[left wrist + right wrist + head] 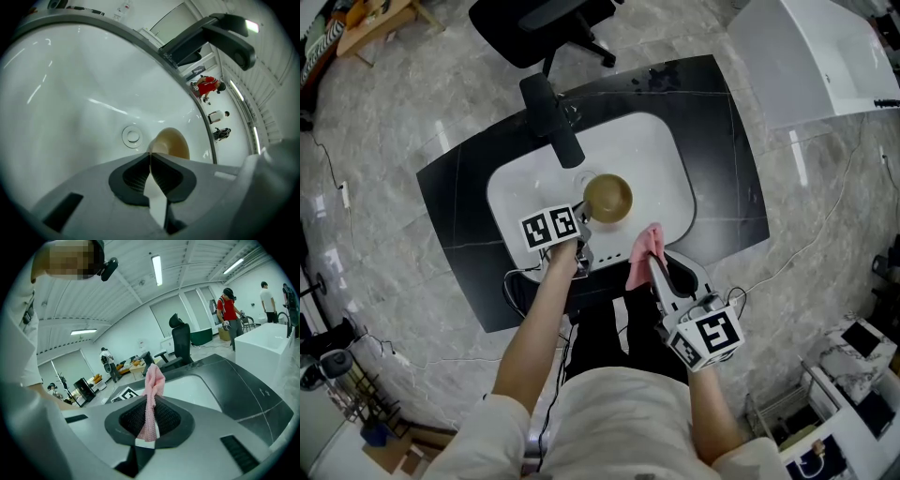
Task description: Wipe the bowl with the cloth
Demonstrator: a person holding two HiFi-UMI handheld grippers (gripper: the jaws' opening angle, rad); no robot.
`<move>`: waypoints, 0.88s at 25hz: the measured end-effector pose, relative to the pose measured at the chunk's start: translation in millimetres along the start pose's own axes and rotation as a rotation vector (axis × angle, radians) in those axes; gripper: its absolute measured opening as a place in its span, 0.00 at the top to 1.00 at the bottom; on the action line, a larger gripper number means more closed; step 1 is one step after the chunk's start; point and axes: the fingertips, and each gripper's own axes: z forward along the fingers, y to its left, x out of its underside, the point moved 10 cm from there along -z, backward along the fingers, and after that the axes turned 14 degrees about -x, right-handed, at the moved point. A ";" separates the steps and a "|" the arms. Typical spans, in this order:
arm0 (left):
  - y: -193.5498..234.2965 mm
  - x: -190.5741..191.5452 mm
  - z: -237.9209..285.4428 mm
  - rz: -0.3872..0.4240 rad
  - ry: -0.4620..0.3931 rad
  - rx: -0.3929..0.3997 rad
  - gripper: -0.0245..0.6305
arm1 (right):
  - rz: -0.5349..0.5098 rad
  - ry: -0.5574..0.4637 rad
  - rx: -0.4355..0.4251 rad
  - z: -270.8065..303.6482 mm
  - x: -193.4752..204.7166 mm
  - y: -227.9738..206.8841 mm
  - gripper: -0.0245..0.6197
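A tan bowl (607, 198) hangs in the white sink (661, 155), over the basin. My left gripper (584, 225) is shut on the near rim of the bowl (174, 143), which shows tilted just past the closed jaws of the left gripper (150, 157). My right gripper (655, 269) is over the counter's front edge, right of the bowl, and is shut on a pink cloth (644, 251). In the right gripper view the cloth (153, 383) sticks up from the pinched jaws of the right gripper (150, 405).
A black faucet (551, 117) reaches over the sink's back rim, and a round drain (132, 136) lies in the basin floor. The sink is set in a black counter (717, 112). An office chair (548, 23) and a white tub (811, 56) stand beyond. People are far off.
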 end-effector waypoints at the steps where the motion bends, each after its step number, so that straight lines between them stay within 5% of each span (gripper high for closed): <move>1: -2.0 1.0 -5.0 -0.001 -0.003 0.002 0.93 | -0.003 -0.003 -0.003 -0.8 -1.6 0.5 0.92; 22: -66.3 16.3 -136.5 0.094 -0.138 -0.045 0.94 | -0.119 -0.108 -0.096 -40.5 -58.2 13.4 0.92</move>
